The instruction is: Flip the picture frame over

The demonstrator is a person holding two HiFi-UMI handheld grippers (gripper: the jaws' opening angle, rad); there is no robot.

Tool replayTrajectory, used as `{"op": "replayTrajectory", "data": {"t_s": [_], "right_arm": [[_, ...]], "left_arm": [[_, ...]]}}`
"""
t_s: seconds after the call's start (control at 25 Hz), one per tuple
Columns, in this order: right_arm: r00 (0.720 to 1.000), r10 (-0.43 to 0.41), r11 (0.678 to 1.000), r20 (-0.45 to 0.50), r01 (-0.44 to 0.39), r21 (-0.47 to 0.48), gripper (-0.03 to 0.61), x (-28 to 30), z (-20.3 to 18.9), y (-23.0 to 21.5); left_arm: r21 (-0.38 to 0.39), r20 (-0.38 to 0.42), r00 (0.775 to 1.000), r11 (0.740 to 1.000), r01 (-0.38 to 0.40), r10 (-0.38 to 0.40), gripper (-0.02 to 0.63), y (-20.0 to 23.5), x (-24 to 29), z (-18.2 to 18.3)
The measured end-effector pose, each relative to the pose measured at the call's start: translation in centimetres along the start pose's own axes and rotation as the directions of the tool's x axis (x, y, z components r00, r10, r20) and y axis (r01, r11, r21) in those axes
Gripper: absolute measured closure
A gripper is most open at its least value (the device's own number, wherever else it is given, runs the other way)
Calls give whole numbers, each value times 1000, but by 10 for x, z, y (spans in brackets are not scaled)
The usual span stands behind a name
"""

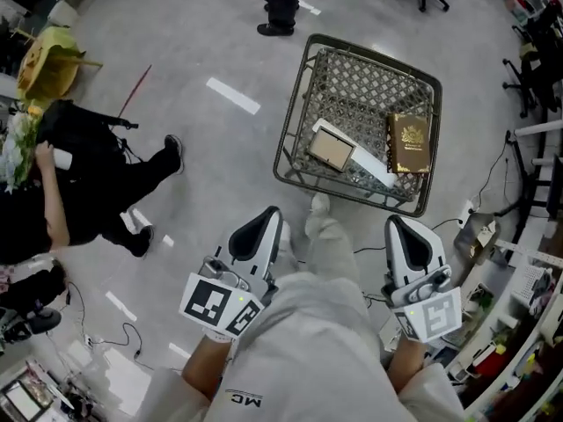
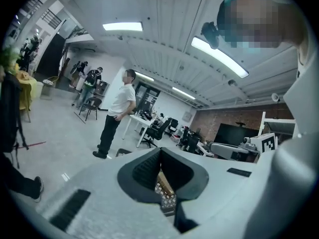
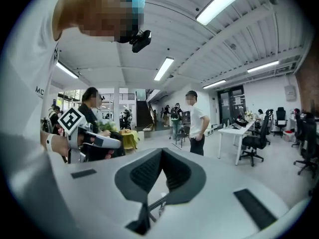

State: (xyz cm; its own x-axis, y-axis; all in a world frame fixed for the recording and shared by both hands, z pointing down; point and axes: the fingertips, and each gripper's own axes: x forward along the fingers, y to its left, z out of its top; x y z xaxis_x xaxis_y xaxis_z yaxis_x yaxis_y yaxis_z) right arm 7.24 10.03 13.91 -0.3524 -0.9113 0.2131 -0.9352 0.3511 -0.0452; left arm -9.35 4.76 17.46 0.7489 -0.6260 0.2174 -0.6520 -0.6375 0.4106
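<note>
Left tool (image 1: pixel 262 224): clenched, jaws pressed together with nothing between them; held low in front of the person's body.
Right tool (image 1: pixel 406 236): likewise clenched and empty, level with the left one.
Picture frame (image 1: pixel 332 149): lies inside the wire basket (image 1: pixel 295 112) on the floor, on the basket's near-left part, just beside a brown book (image 1: pixel 409 142) to its right.
Direction from the tools: the frame is ahead of and below both tools, well apart from them, roughly midway between their lines; neither tool is clearly nearer.
Long axis: seems to run diagonally, from far-left to near-right.
Facing: a brown panel edged in white is turned upward; whether it is the front or the backing cannot be told.
Judgement: a reach forward and down over the basket's near rim is called for before any flip.
</note>
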Motion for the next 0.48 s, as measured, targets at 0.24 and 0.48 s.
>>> {"op": "replayTrajectory", "data": {"t_s": [0.24,0.48], "right_arm": [[997,80,997,13,-80,-24,563,45,-9,-12],[994,105,993,12,-104,-53,563,61,-11,-27]], "left_arm": [[37,6,997,996,-76,76,589,-9,19,16],[74,-10,996,993,-91,92,589,-11,45,20]]}}
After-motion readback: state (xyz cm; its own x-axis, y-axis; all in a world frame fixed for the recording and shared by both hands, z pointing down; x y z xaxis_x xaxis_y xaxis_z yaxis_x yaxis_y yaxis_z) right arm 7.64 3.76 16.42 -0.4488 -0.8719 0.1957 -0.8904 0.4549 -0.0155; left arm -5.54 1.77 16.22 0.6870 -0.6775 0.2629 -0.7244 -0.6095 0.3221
